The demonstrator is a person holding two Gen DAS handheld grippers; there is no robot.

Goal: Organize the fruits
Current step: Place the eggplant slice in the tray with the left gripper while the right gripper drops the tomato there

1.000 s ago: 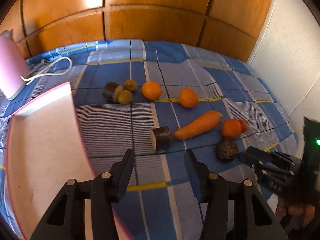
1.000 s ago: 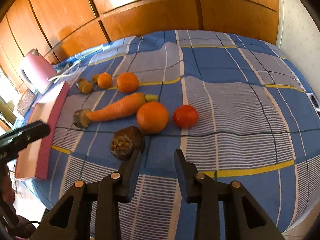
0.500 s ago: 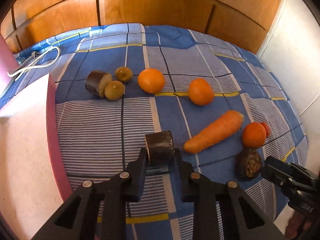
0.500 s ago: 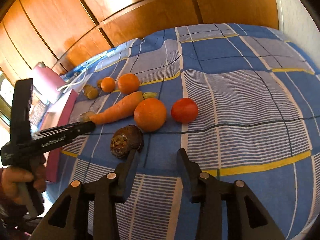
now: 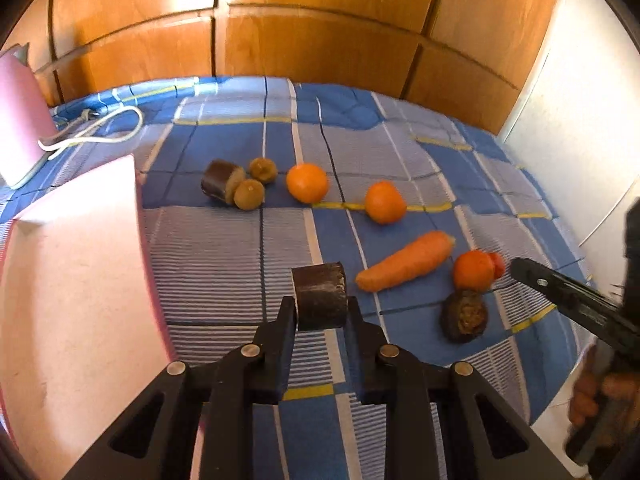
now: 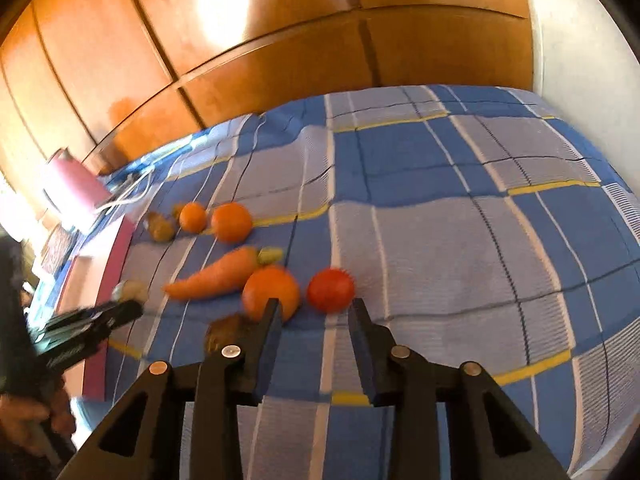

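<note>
My left gripper (image 5: 320, 312) is shut on a dark cylinder-shaped piece (image 5: 320, 294) and holds it just above the blue checked cloth (image 5: 224, 248). A carrot (image 5: 404, 266), an orange (image 5: 474, 270) and a dark wrinkled fruit (image 5: 464, 316) lie to its right. Two more oranges (image 5: 307, 182) (image 5: 385, 202), another dark piece (image 5: 220, 180) and two small brown fruits (image 5: 249, 194) lie farther back. My right gripper (image 6: 314, 312) is open and empty, just in front of an orange (image 6: 270, 288) and a red tomato (image 6: 331, 290).
A pale pink tray (image 5: 68, 288) lies at the left of the cloth. A pink appliance (image 5: 18, 124) with a white cable (image 5: 96, 132) stands at the far left. Wooden panels (image 5: 320, 40) back the bed; a white wall (image 5: 580, 128) is at right.
My left gripper moved forward, closed on the dark cylinder piece and lifted it slightly. My right gripper moved forward toward the orange and tomato and stayed open.
</note>
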